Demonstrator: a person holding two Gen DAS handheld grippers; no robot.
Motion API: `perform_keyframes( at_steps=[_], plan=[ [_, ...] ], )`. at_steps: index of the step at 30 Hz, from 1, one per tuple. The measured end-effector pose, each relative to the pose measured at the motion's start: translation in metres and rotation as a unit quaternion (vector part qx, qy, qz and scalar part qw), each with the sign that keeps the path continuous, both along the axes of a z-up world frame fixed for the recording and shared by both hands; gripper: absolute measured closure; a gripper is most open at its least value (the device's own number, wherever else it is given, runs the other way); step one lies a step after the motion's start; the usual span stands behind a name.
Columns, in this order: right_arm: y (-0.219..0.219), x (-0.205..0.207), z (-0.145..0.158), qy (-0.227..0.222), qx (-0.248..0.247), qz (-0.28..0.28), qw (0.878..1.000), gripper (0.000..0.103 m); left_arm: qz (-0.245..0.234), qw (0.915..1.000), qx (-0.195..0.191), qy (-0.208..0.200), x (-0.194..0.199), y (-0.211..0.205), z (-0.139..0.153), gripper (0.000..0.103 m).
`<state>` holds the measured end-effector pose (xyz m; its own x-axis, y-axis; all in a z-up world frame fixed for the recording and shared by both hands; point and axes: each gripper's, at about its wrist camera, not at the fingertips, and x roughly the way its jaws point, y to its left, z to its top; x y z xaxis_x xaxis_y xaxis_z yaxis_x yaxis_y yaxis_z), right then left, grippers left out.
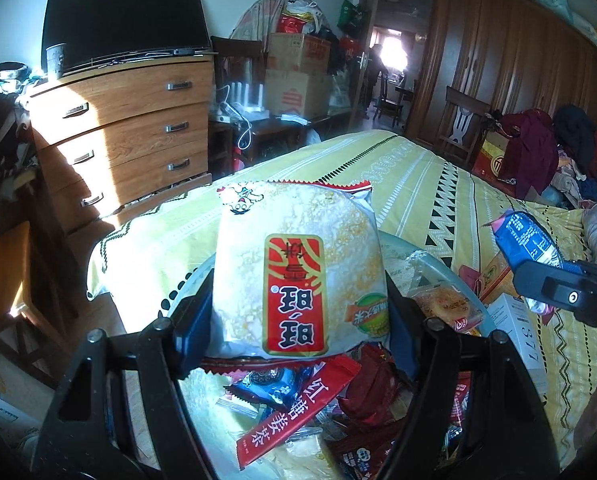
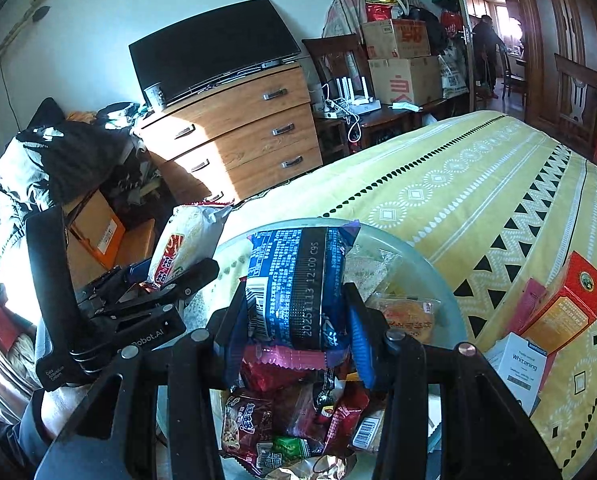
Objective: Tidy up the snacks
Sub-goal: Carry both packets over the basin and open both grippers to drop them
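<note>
White and crinkled, the rice cracker packet (image 1: 298, 268) filled the middle of the left wrist view, clamped between the pads of the left gripper (image 1: 298, 320) above the glass bowl (image 1: 426, 256). In the centre of the right wrist view the right gripper (image 2: 296, 320) squeezed a blue snack packet (image 2: 298, 284) over the same bowl. Below both, toward the bottom edge, the bowl already held a heap of red, blue and green wrappers (image 2: 294, 420). To the lower right, on the yellow bedspread (image 2: 458, 184), an orange box (image 2: 566, 308) and a white box (image 2: 522, 368) lay outside it. Sorting looked well advanced: two packets were yet to be dropped, and perhaps the boxes.
</note>
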<state>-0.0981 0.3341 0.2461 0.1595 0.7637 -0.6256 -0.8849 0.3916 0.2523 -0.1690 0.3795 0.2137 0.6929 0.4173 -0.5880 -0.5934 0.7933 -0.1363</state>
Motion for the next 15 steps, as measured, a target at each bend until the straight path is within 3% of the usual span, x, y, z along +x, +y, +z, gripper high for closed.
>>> perform_keyframes(
  at_steps=[15],
  plan=[
    [0.0019, 0.0001, 0.0003, 0.001, 0.000, 0.000, 1.000, 0.055, -0.004, 1.0000, 0.000, 0.003, 0.0012, 0.0033, -0.0034, 0.029]
  ],
)
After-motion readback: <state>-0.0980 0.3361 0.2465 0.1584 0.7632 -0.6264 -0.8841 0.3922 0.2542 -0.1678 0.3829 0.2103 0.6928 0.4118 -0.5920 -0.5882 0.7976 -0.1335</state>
